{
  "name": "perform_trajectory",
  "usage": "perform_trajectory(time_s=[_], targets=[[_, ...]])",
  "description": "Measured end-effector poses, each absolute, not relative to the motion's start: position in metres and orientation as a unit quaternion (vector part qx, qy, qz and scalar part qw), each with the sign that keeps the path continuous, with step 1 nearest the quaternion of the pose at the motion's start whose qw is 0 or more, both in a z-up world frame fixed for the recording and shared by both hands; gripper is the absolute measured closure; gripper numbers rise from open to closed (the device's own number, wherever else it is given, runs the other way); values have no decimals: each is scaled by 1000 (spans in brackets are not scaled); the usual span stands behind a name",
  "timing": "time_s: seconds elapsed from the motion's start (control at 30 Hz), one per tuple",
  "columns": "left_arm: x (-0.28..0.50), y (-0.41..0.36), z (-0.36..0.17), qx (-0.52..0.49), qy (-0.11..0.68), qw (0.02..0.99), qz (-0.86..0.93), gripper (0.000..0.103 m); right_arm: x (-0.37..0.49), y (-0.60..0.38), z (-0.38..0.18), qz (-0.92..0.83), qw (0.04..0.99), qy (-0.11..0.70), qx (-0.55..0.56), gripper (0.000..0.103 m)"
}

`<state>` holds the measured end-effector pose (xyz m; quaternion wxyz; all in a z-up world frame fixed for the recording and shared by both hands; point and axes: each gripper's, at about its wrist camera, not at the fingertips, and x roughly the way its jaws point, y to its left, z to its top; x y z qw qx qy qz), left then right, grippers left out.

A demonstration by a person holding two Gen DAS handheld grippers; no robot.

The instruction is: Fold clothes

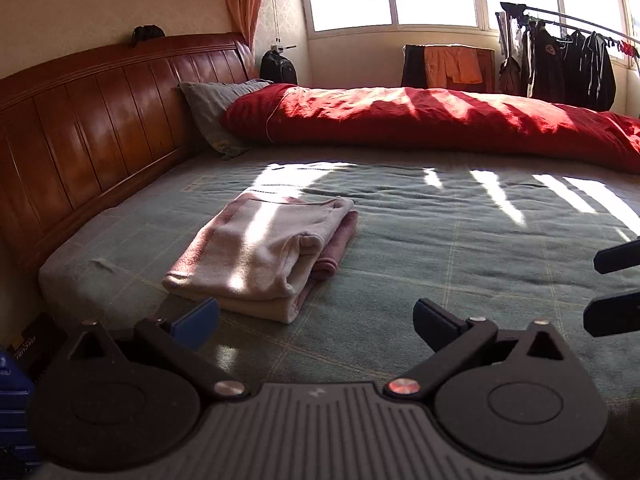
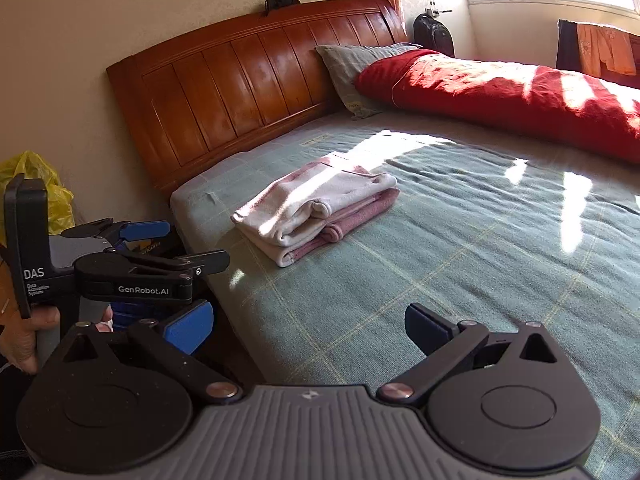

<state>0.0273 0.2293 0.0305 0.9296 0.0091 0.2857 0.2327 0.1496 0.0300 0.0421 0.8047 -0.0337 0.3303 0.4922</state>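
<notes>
Clothes (image 1: pixel 260 252) are lying folded in a compact stack on the green checked sheet (image 1: pixel 440 248), near the corner of the bed closest to the wooden headboard (image 1: pixel 100 120); pale pink garment on top, darker mauve layer showing underneath on the right side. Sun stripes are falling across the stack. Red duvet (image 1: pixel 440 120) and grey pillow (image 1: pixel 216 108) are lying well apart from it, along the far side of the bed

Left gripper (image 1: pixel 316 320) is being held low over the bed's near edge, jaws spread wide, nothing between them. Right gripper (image 2: pixel 308 326) is likewise being held wide open and empty, further back and to the right; in its view the left unit is seen side-on, held by a hand (image 2: pixel 24 336) at the mattress corner. Neither is touching the stack

Judgement: folding is looking essentially done, stack is squared off, no loose sleeves seen

Handling: fabric is reading as soft fleece or knit: light, limp, not slippery, not fragile. It is expected to sag and unfold if taken by a single layer. If it is being moved, all layers should be pinched together at the thick folded edge facing the grippers, one gripper toward each end, and lifted level so the mauve layer is not being left behind
</notes>
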Motion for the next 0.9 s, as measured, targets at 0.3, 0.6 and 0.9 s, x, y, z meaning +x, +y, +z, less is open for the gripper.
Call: perform_trajectory(time_s=[0.3,0.6,0.9], targets=[[-22,178,41,-20,274,927,254,0,132,27,27,477,808,346,-32,0],[-40,161,33,-9,290,920,264,0,114,19,28,469,812,344,-43,0],[-43,155,29,-4,306,908,287,0,99,8,32,469,816,334,-44,0]])
